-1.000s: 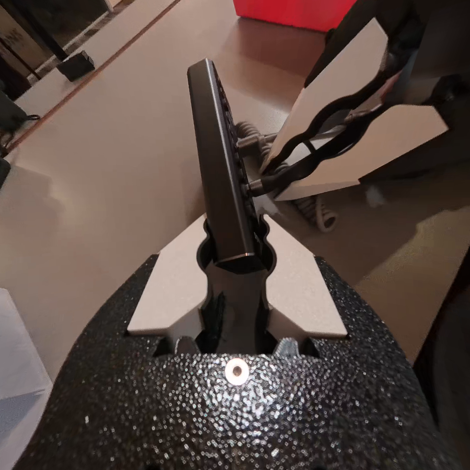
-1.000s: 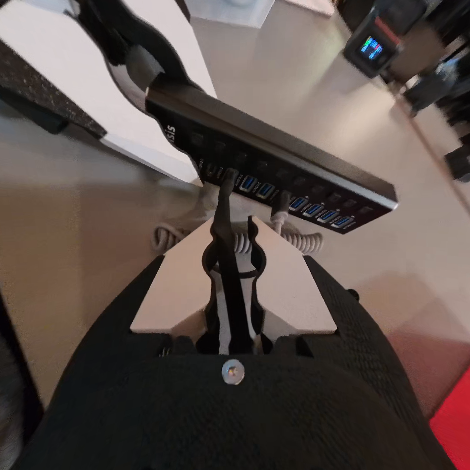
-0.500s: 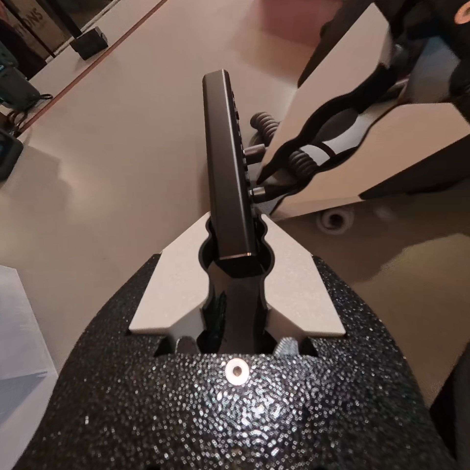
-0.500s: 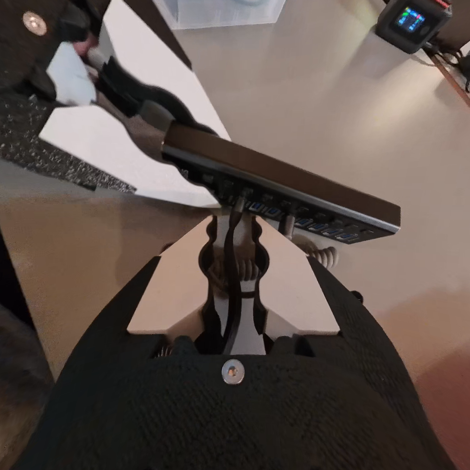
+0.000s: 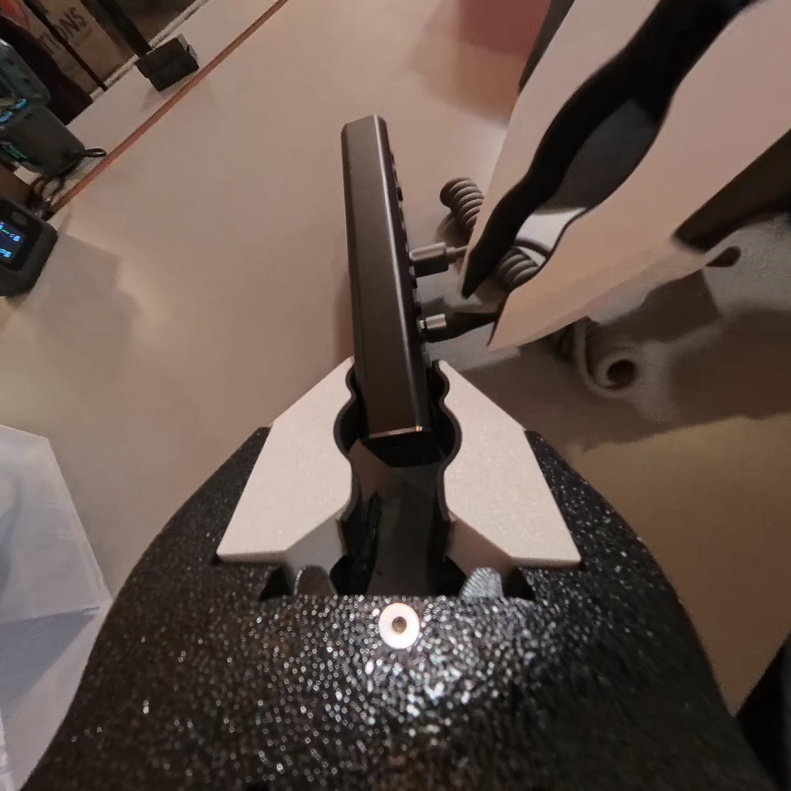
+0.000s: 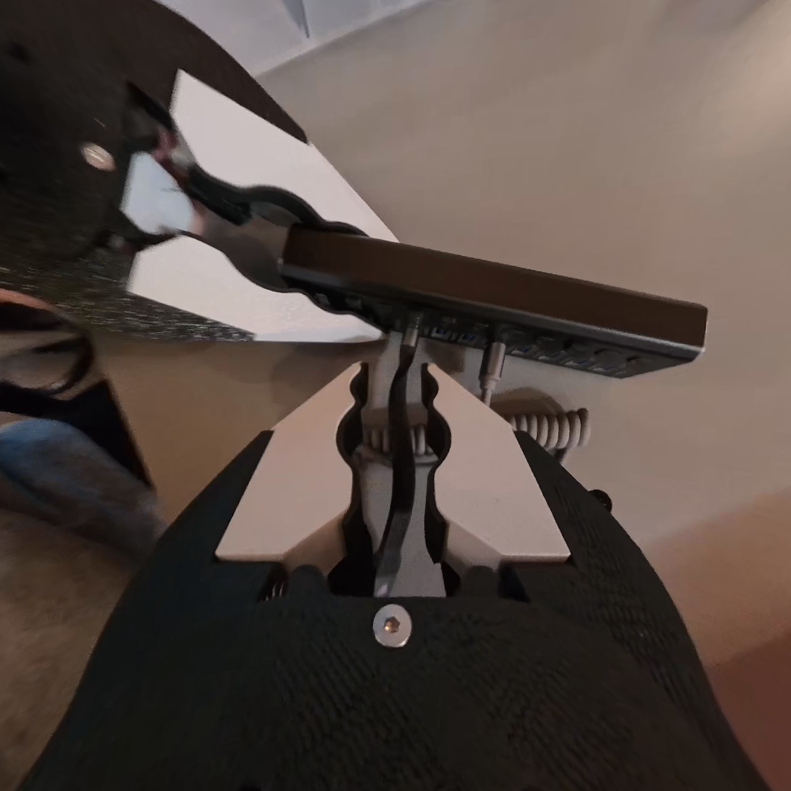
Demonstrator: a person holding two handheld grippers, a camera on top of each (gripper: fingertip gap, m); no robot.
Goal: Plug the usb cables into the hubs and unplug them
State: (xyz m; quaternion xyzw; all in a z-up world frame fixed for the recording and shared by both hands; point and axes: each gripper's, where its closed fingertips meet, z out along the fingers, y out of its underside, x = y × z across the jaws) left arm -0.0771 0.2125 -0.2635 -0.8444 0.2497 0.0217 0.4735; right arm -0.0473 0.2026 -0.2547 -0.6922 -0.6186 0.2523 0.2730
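My left gripper (image 5: 396,372) is shut on the near end of a long dark USB hub (image 5: 376,265) and holds it above the beige table. The hub's port side faces my right gripper (image 6: 396,368). A black cable (image 6: 400,449) runs between the right gripper's jaws, which stand slightly apart with light showing on both sides of it. Its plug (image 6: 408,334) sits in a hub port. A second, grey plug (image 6: 492,359) sits in a port farther along, on a grey coiled cable (image 6: 552,428). Both plugs show in the left wrist view, the black one (image 5: 434,323) nearer me.
Two small dark devices with lit screens (image 5: 21,252) and a black block (image 5: 167,60) stand at the table's far left. A translucent box (image 5: 34,535) is at the near left. A person's blue sleeve (image 6: 55,462) shows at the left of the right wrist view.
The right gripper's jaws have parted a little around the black cable. Both grippers have shifted, the hub now lies flatter in the right wrist view, and the red object has left view.
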